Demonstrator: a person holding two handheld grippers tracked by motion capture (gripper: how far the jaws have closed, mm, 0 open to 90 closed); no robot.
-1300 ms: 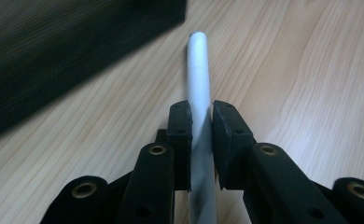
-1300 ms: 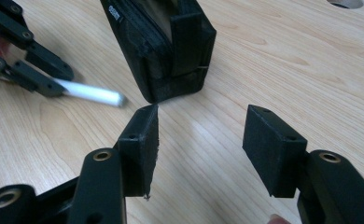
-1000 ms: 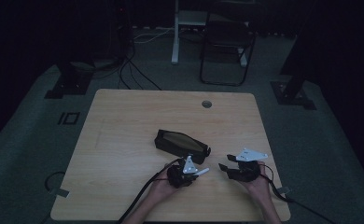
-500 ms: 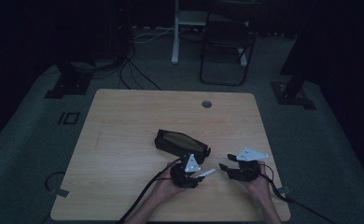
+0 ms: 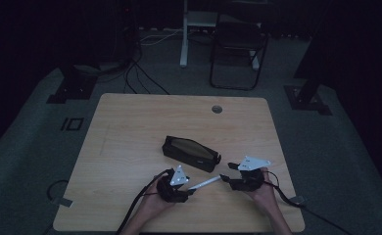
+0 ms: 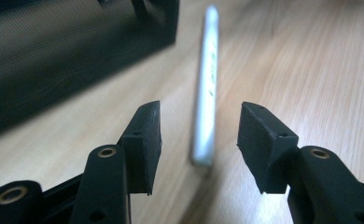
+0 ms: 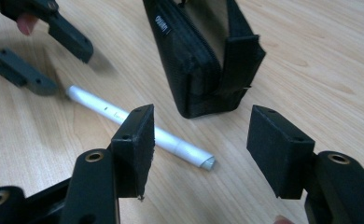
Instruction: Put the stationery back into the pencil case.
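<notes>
Left claw (image 5: 188, 190): jaws stand wide apart and hold nothing; in the left gripper view the near end of the white pen lies on the desk between the two pads (image 6: 145, 140), touching neither.
Right claw (image 5: 226, 179): also wide and empty; in the right gripper view its pads (image 7: 138, 147) straddle open desk, with the pen's far end lying just past the left pad.
White pen (image 5: 204, 183): flat on the desk between the two claws, one end toward each, just in front of the case and apart from it.
Pencil case (image 5: 191, 152): black, zippered, lying on its side near the middle of the desk with its top open; nothing can be seen inside it from here.
Desk (image 5: 130, 127): light wood, bare except for the pen and the case.
Step in hand: judged to be the approach for picking up the pen, with the left claw lined up on its end.
Next move calls for: easing the left claw a little farther along the barrel, closing squarely so the round pen does not roll or squirt out, then lifting it toward the case opening.
</notes>
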